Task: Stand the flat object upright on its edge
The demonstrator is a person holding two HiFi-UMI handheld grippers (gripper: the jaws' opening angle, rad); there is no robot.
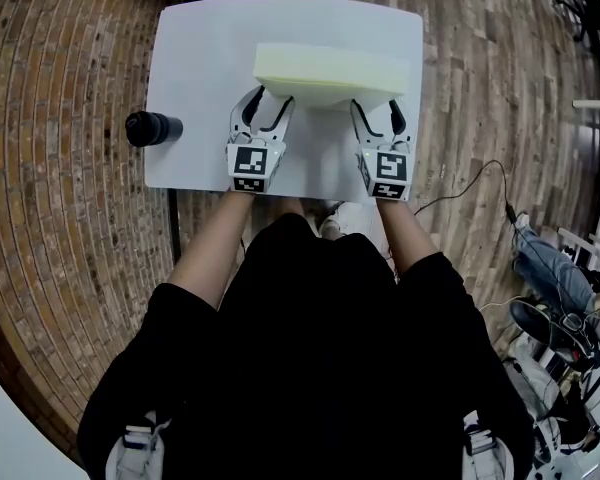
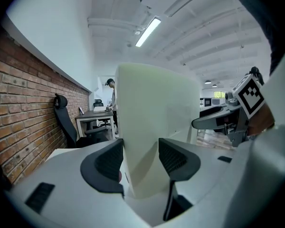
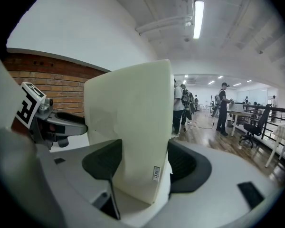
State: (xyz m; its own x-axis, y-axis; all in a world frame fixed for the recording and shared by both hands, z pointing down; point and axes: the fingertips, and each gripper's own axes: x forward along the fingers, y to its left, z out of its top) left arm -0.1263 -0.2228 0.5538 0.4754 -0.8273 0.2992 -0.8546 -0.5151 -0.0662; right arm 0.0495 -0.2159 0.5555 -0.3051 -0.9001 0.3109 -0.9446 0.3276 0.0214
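On the white table point(image 1: 185, 78), the pale foam slab point(image 1: 330, 68) stands on its edge. Left gripper point(image 1: 270, 103) and right gripper point(image 1: 377, 110) each clamp one lower end.

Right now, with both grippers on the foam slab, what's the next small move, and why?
Probably ease the foam slab down until its lower edge sits squarely on the white table, before loosening anything. The left gripper and right gripper are both shut on it and it stands tall in their views, but whether it touches the table isn't clear.
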